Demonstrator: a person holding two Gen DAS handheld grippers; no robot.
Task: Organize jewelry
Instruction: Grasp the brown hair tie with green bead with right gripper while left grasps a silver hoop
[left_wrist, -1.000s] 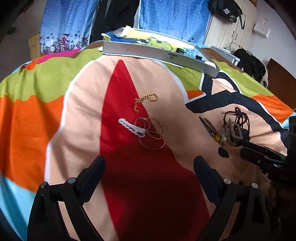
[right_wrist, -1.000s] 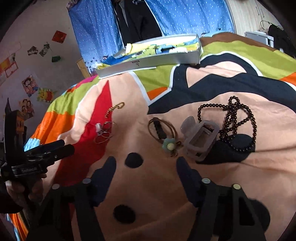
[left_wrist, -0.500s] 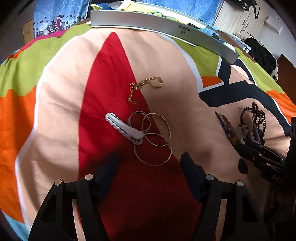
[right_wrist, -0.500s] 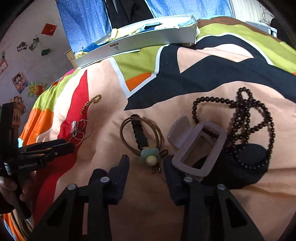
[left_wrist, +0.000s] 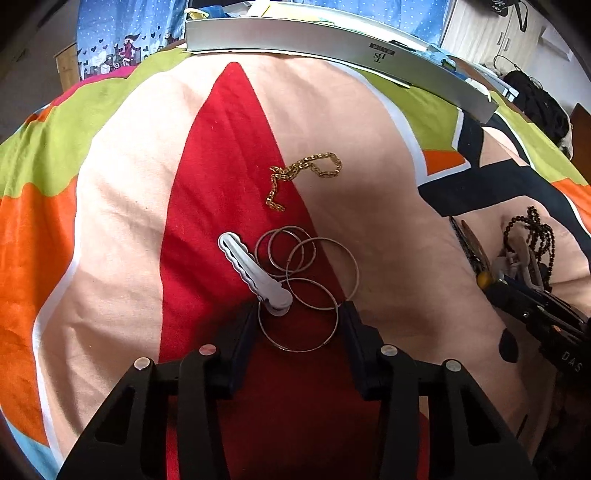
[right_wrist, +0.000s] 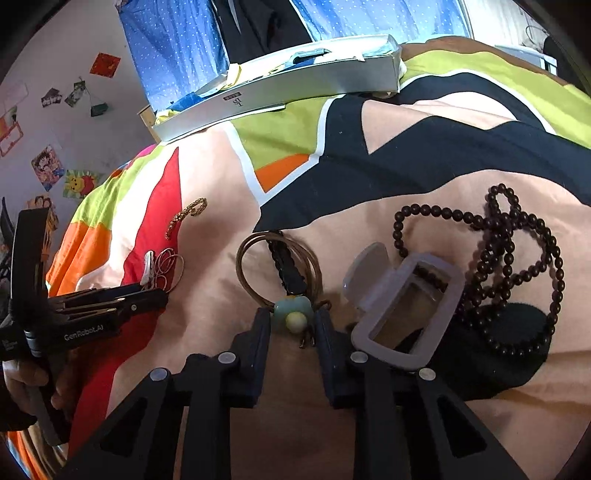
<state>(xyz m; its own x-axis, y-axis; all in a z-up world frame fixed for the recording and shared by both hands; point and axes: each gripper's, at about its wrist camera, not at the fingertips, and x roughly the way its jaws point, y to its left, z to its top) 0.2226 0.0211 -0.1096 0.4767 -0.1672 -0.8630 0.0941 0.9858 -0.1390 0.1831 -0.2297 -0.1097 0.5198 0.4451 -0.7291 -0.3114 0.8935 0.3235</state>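
Observation:
My left gripper (left_wrist: 297, 326) is open and low over the red patch of the bedspread. Its fingers straddle the nearest of several thin metal bangles (left_wrist: 306, 254) and the round end of a white hair clip (left_wrist: 255, 275). A gold chain (left_wrist: 303, 173) lies just beyond them. My right gripper (right_wrist: 291, 328) is open but narrow. Its tips stand close on either side of the pale green flower bead (right_wrist: 293, 314) of a brown hair tie (right_wrist: 277, 266). To the right of that lie a grey claw clip (right_wrist: 406, 310) and a black bead necklace (right_wrist: 509, 258).
A long silver box (left_wrist: 332, 40) holding papers lies across the far side of the bed. The other hand-held gripper (right_wrist: 110, 299) shows at the left of the right wrist view, held by a hand. Blue curtains and a wall with stickers stand behind.
Both grippers have dropped and moved forward, the left onto the bangles and clip, the right onto the flower hair tie. Both jaws have narrowed, the right more.

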